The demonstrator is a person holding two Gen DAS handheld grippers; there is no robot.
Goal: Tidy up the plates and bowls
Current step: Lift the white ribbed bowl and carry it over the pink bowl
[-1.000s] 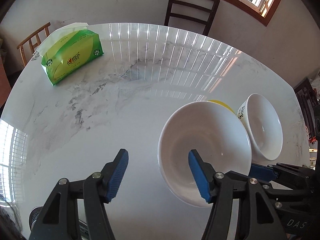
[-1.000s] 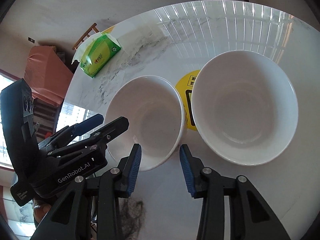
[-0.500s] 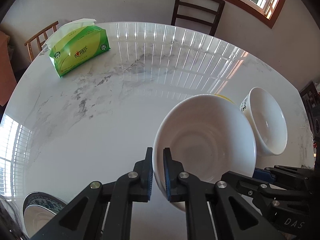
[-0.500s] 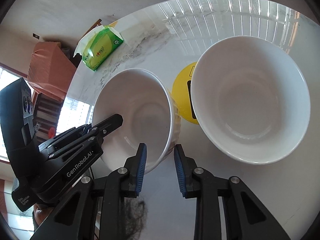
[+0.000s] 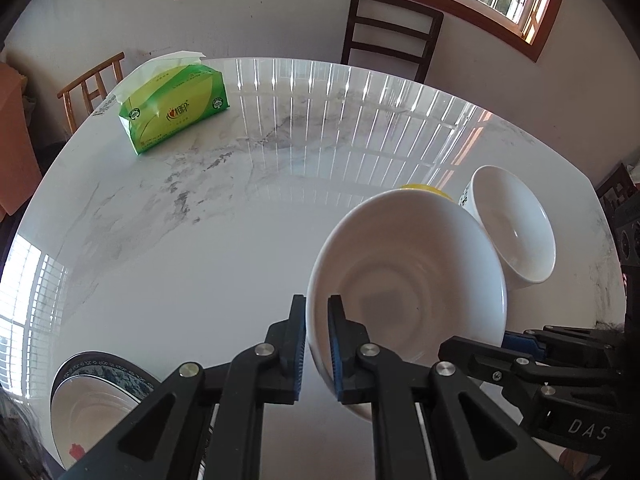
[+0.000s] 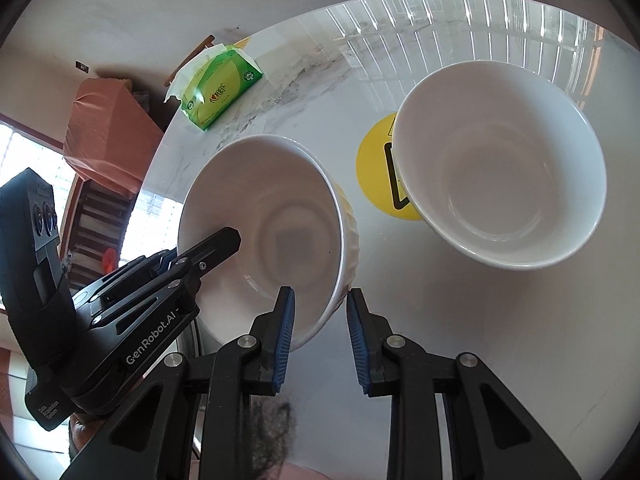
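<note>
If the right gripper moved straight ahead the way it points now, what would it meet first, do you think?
Probably the ribbed bowl: its near rim sits between the right gripper fingers, which are open. Depth is uncertain.

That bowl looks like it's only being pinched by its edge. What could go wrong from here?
The left gripper clamps only the thin rim of the ribbed bowl, which hangs tilted, so it could swivel or slip out and fall onto the marble table.

The second white bowl sits close by, partly over a yellow sticker; a swing of the held bowl could knock it.

The right gripper is open with the held bowl's rim between its fingers, and could bump it.
</note>
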